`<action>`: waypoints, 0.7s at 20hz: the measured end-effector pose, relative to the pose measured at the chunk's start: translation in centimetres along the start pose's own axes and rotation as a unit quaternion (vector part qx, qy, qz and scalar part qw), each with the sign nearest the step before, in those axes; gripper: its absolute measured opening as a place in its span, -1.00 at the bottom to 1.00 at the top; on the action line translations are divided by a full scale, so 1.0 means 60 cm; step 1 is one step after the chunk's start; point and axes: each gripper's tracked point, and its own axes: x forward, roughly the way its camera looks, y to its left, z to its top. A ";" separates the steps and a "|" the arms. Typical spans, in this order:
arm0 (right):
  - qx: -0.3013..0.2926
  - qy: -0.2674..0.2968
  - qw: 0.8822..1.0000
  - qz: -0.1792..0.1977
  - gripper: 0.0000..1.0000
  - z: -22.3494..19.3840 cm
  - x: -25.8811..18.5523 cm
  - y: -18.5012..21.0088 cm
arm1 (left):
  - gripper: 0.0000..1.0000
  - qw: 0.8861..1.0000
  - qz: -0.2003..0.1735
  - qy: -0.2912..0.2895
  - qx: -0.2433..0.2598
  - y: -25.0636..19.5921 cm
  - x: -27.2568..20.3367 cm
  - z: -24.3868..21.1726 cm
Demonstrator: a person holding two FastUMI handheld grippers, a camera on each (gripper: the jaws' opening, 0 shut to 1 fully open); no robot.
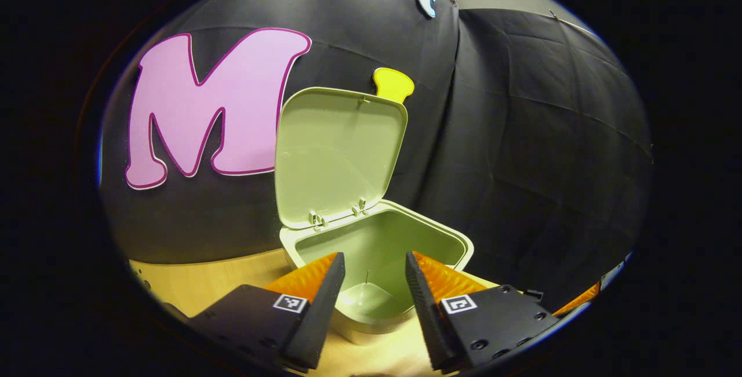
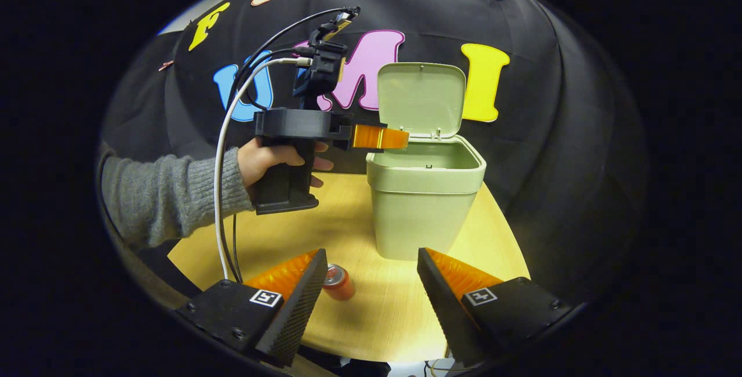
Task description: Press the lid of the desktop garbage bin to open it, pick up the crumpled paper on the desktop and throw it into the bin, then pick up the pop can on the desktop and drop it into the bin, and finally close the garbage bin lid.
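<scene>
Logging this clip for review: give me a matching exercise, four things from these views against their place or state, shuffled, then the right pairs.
Things:
1. bin lid
2. pop can
3. left gripper
4. right gripper

States:
A. lying on the desktop
B. open, fingers over the bin's rim
C. standing up, open
D. open, low over the desktop, in front of the bin

Pairs: 1-C, 2-A, 3-B, 4-D
</scene>
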 end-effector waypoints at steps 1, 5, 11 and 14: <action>0.001 0.001 1.000 0.000 0.96 -0.001 -0.001 0.001 | 0.51 1.000 0.005 -0.006 0.002 0.003 -0.005 0.005; -0.002 0.005 1.000 0.005 0.95 -0.006 0.000 0.010 | 0.90 0.999 0.028 -0.026 0.003 0.022 -0.040 0.020; -0.023 0.023 0.999 0.042 0.96 -0.023 0.014 0.054 | 0.92 0.997 0.064 -0.053 -0.004 0.061 -0.126 0.034; -0.037 0.036 0.997 0.063 0.96 -0.038 0.028 0.078 | 0.92 0.993 0.091 -0.069 -0.010 0.083 -0.179 0.039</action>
